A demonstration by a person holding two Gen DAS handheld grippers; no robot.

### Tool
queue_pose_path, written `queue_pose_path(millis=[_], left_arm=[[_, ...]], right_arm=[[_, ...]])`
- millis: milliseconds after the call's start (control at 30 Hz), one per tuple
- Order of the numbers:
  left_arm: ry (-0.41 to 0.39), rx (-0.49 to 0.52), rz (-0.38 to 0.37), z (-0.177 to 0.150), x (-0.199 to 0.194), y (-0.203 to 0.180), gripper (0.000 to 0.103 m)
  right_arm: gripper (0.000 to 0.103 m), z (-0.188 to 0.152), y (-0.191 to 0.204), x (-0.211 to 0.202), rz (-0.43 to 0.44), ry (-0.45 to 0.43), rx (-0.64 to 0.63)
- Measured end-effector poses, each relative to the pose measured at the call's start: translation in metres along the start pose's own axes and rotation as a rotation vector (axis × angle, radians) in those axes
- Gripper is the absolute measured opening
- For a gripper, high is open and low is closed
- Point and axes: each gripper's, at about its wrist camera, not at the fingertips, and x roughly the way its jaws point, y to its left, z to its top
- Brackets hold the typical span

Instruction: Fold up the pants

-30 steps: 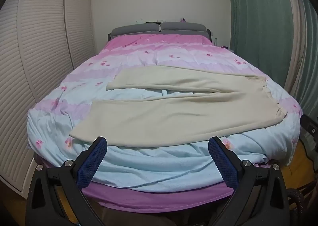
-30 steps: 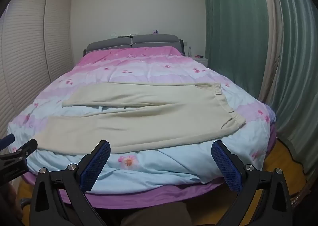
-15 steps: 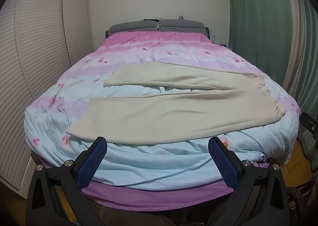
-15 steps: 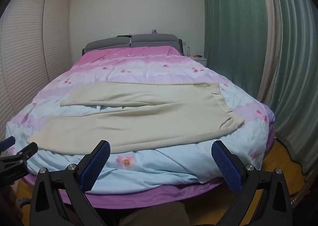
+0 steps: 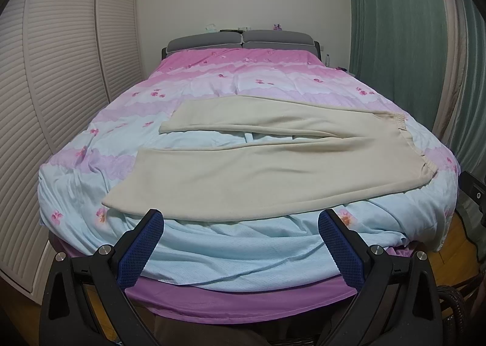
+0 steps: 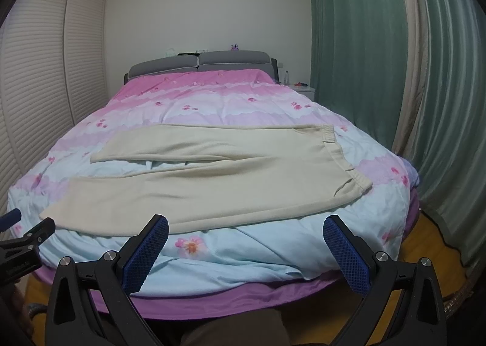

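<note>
Cream pants (image 5: 258, 163) lie flat across the foot of the bed, waistband to the right, both legs stretched left and slightly apart. They also show in the right wrist view (image 6: 212, 175). My left gripper (image 5: 243, 224) is open and empty, held in front of the bed's foot edge, just short of the near leg. My right gripper (image 6: 246, 227) is open and empty, also short of the near leg's hem edge. The left gripper's tip (image 6: 27, 236) shows at the left edge of the right wrist view.
The bed has a pink and light-blue floral duvet (image 5: 243, 78) over a purple sheet (image 5: 243, 300). White slatted wardrobe doors (image 5: 60, 87) stand on the left. Green curtains (image 6: 379, 57) hang on the right. A grey headboard (image 5: 240, 39) is at the far wall.
Both grippers have moved slightly; the bed and pants sit a bit lower and nearer in both views. The pants lie as before. Both grippers stay open.
</note>
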Motion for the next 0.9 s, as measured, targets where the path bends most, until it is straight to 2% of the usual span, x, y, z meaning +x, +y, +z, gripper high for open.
queue_pose_path(millis=[900], left_arm=[[0.003, 0.000, -0.002, -0.0010, -0.0005, 0.0015, 0.103]], right_arm=[[0.103, -0.0014, -0.0016, 0.0007, -0.006, 0.000, 0.008]])
